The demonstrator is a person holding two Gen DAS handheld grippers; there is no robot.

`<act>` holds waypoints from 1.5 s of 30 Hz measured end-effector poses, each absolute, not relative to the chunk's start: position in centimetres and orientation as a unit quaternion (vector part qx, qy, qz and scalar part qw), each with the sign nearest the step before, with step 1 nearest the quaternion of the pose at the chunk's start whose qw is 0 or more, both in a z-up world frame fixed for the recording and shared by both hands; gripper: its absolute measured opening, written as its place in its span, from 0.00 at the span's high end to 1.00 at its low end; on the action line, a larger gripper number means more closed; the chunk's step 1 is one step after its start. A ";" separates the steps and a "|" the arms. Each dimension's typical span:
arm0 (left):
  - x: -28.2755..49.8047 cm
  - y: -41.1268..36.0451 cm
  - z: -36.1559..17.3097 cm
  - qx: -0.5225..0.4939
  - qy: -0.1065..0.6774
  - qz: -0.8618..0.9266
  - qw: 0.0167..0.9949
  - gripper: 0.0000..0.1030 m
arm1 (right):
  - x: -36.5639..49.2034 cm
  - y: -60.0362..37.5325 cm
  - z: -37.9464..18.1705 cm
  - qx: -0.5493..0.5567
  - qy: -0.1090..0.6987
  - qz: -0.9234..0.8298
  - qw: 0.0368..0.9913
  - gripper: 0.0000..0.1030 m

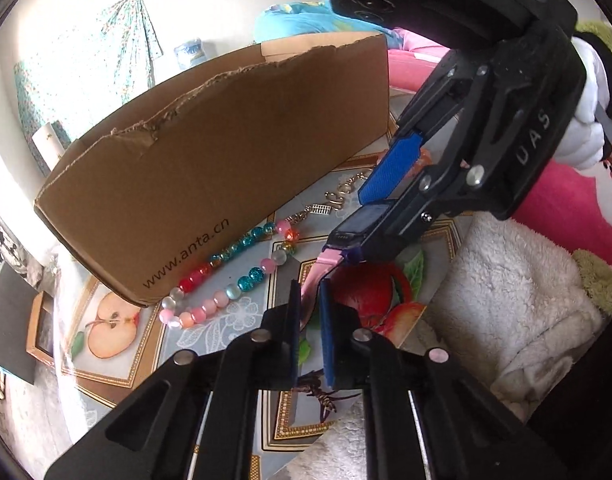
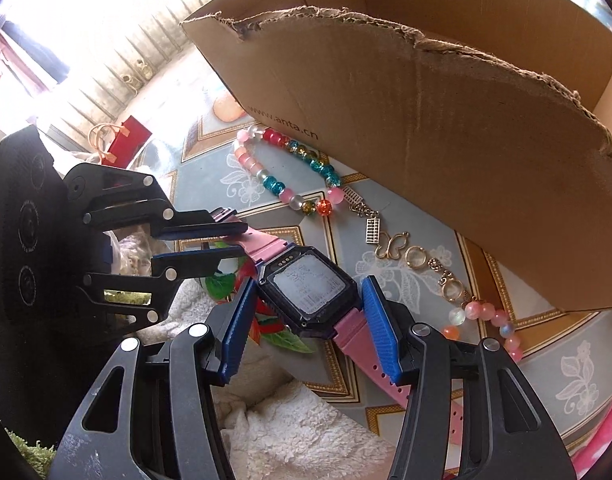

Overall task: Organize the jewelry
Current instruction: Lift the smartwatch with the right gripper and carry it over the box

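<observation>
A watch point(image 2: 306, 284) with a dark square case and pink strap point(image 2: 357, 344) hangs above the table. My right gripper point(image 2: 307, 286) is shut on its case, one blue pad on each side. In the left wrist view the right gripper point(image 1: 369, 216) reaches in from the upper right, held by a white-gloved hand point(image 1: 585, 128), with the watch point(image 1: 359, 224) in it. My left gripper point(image 1: 309, 300) is shut on the free end of the pink strap point(image 1: 315, 272). From the right wrist view, the left gripper point(image 2: 242, 240) comes in from the left onto that strap end point(image 2: 262, 246).
A beaded bracelet point(image 1: 226, 280) point(image 2: 282, 184) with a gold charm chain point(image 2: 397, 248) lies on the patterned tablecloth point(image 2: 565, 340) against an open cardboard box point(image 1: 226, 140) point(image 2: 445, 120). A white fluffy towel point(image 1: 505, 288) covers the near table edge.
</observation>
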State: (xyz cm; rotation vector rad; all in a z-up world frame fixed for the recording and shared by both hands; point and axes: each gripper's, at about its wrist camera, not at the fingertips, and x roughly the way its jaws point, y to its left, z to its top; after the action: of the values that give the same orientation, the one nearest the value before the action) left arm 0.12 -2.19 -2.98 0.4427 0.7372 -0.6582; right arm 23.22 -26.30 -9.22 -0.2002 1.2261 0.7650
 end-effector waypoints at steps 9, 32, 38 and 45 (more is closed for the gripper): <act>2.1 -0.9 -2.5 0.181 0.379 -0.316 0.851 0.94 | 19.5 -28.2 -8.6 -0.152 0.501 0.285 0.803 0.60; 0.5 0.8 9.7 0.145 0.253 -0.260 0.921 0.97 | 12.0 -26.8 1.8 -0.248 0.247 0.148 0.925 0.99; 6.6 0.5 14.2 0.132 0.239 -0.265 0.925 0.97 | 20.7 -28.2 6.6 -0.187 0.296 0.195 0.916 0.99; 18.2 -2.0 10.2 0.118 0.405 -0.257 0.870 0.97 | 34.0 -28.8 2.0 -0.118 0.507 0.247 0.818 0.99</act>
State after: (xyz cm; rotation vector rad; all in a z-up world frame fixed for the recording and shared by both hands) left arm 18.19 -2.05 10.16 0.2473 0.8461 -0.5368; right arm 34.01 -28.79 1.99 -0.2519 1.0796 0.5265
